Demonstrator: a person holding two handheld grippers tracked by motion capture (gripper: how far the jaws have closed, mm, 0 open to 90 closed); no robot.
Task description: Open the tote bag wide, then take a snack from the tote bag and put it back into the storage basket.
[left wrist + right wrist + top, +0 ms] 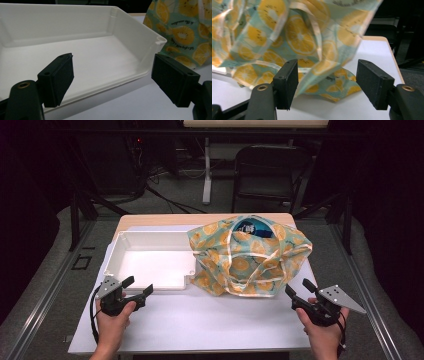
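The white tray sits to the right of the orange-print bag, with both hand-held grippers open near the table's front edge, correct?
Not quite. The white tray sits to the left of the orange-print bag, as the high view shows. The rest holds: the left hand-held gripper and the right hand-held gripper are both open, near the table's front edge.

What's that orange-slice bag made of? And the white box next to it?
The bag looks like thin, slightly shiny plastic or coated fabric: it crumples into soft folds and its seams catch the light. The box looks like hard, smooth plastic: straight molded walls, rounded corners, a dull sheen.
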